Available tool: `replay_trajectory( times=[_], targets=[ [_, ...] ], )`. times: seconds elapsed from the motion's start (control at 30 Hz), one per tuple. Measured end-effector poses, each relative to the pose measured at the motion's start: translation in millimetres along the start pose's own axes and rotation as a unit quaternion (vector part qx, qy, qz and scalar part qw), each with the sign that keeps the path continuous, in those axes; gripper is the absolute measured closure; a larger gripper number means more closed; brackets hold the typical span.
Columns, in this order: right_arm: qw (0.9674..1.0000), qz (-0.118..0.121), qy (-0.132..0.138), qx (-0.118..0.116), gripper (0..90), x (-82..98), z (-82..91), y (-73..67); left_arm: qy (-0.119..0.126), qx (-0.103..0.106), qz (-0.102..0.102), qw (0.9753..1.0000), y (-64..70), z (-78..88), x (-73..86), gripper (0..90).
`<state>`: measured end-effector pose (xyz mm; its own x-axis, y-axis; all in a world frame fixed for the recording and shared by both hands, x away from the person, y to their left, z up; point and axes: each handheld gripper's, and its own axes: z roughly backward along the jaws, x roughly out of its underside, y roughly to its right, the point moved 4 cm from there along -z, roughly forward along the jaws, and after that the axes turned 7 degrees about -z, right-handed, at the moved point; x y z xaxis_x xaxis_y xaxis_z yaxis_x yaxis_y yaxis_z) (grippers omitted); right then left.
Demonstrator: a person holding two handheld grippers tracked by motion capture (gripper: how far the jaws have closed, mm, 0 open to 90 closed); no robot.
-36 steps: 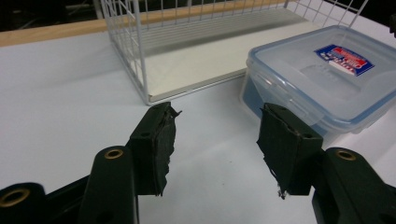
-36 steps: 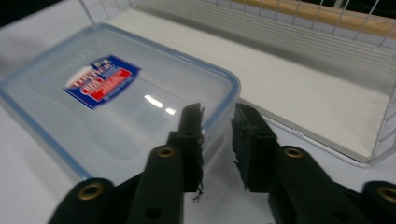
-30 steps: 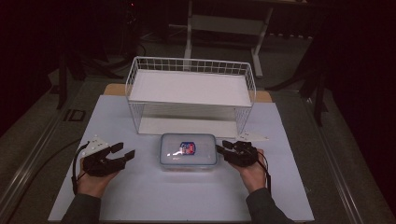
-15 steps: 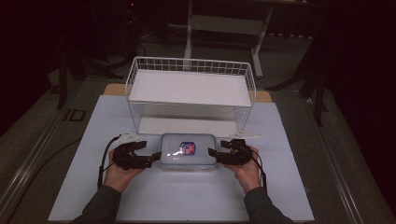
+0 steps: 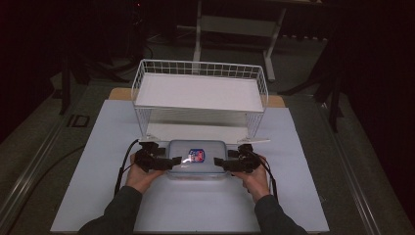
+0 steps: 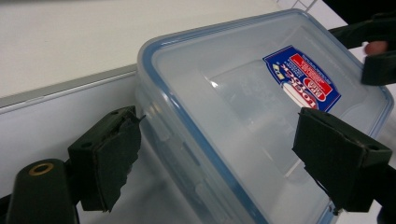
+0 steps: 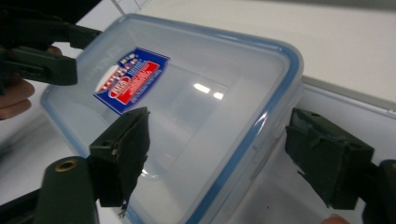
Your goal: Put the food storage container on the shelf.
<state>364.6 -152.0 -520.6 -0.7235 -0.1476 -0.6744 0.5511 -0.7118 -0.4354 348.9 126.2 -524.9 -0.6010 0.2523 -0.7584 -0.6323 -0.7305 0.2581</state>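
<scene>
A: Table (image 5: 98, 196), white-topped, carries a wire rack (image 5: 200, 98) at its far middle. What lies nearer?

B: Box (image 5: 197, 157), clear plastic with a blue-rimmed lid and a red-and-blue label (image 5: 196, 155), lies flat on the table just near of the rack, between the two hands.

A: State of the left gripper (image 5: 167, 161)?

B: It sits at the box's left end. In the left gripper view its jaws, having just been opening, stand wide, one beside the box wall, the other over the lid; neither pad presses on it.

A: And the right gripper (image 5: 224, 163)?

B: It mirrors the left at the right end. Its jaws have likewise just been opening and straddle the lid's corner without gripping. Nothing is held by either.
</scene>
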Motion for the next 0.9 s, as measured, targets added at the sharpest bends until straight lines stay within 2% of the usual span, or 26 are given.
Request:
replay_trajectory(
  times=[0.13, 0.2, 0.23, 0.3, 0.43, 0.47, 0.5, 0.53, 0.63, 0.77, 0.8, 0.9],
  targets=[
    [0.9999, -0.011, -0.005, -0.011, 17.0, 0.1, -2.1, 2.1, -0.004, 0.038, 0.034, 0.9987, -4.7, -7.4, 1.2, 11.6],
    [0.9998, -0.013, -0.008, -0.015, 16.1, 0.5, -2.9, 2.3, -0.008, 0.065, 0.052, 0.9965, -5.4, -13.2, 2.2, 11.2],
    [0.9994, -0.02, -0.016, -0.025, 14.0, 1.6, -5.4, 2.0, -0.013, 0.07, 0.065, 0.9953, -5.4, -16.1, 2.7, 6.0],
    [0.9992, -0.023, -0.019, -0.028, 13.1, 2.1, -6.8, 1.6, -0.02, 0.081, 0.08, 0.9933, -7.0, -18.5, 3.7, 5.1],
    [0.9979, -0.041, -0.027, -0.042, 11.7, 2.9, -9.7, 3.2, -0.03, 0.094, 0.101, 0.99, -8.6, -19.1, 4.9, 5.0],
    [0.9972, -0.051, -0.03, -0.047, 11.5, 2.9, -10.8, 4.2, -0.034, 0.097, 0.104, 0.9893, -9.1, -18.8, 5.1, 5.2],
    [0.9972, -0.051, -0.03, -0.047, 11.5, 2.9, -10.8, 4.2, -0.036, 0.099, 0.105, 0.9888, -9.6, -18.8, 5.2, 5.2],
    [0.9956, -0.063, -0.037, -0.059, 11.0, 3.6, -12.6, 4.9, -0.038, 0.102, 0.107, 0.9882, -10.2, -18.8, 5.4, 5.4],
    [0.9947, -0.073, -0.037, -0.062, 10.7, 3.9, -14.2, 5.4, -0.041, 0.109, 0.119, 0.9861, -12.0, -19.2, 5.6, 5.6],
    [0.9944, -0.077, -0.039, -0.061, 14.6, 3.4, -11.6, 5.8, -0.037, 0.111, 0.135, 0.9839, -15.0, -16.4, 5.0, 9.9],
    [0.9941, -0.078, -0.041, -0.063, 15.4, 3.7, -10.7, 6.0, -0.032, 0.11, 0.139, 0.9836, -15.4, -14.3, 4.4, 13.1],
    [0.9931, -0.089, -0.035, -0.068, 19.2, 5.1, -8.3, 8.4, -0.028, 0.104, 0.133, 0.9852, -15.3, -9.1, 3.8, 20.9]
  ],
)
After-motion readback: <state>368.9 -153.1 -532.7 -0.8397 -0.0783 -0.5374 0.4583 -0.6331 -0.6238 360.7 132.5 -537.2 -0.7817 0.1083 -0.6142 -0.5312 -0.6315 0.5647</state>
